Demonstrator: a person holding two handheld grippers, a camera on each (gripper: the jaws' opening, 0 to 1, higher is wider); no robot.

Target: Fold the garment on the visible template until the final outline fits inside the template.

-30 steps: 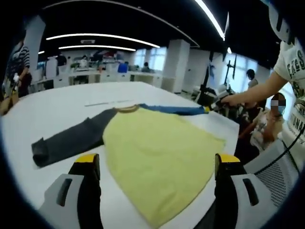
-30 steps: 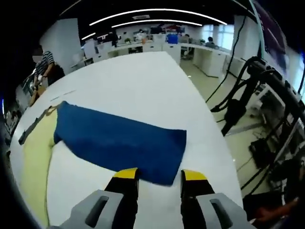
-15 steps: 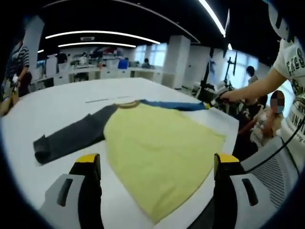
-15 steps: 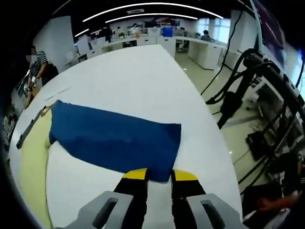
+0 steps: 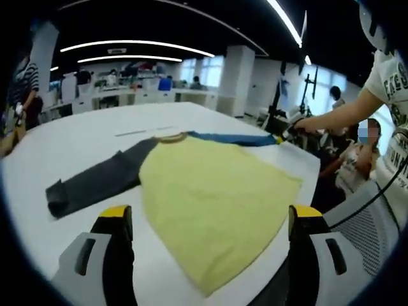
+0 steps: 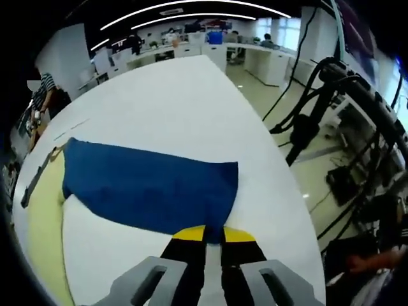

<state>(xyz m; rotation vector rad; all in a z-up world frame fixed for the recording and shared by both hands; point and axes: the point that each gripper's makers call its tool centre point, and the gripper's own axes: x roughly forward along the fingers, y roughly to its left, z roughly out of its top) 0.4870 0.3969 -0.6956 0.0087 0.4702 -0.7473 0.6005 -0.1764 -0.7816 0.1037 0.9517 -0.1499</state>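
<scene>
right gripper view, jaws pinching blue sleeve (image 6: 153, 191) edge

Grey hand-held gripper (image 5: 207, 223) bodies, black jaws, yellow tips; white printed T-shirt (image 5: 394, 76).

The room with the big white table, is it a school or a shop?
Neither, probably: it looks like a big open office or lab. Rows of desks stand behind the white table, long ceiling lights run overhead, and people work nearby.

garment (image 5: 210, 191) flat on table (image 5: 76, 140), sleeves (image 6: 153, 188) outspread
</scene>
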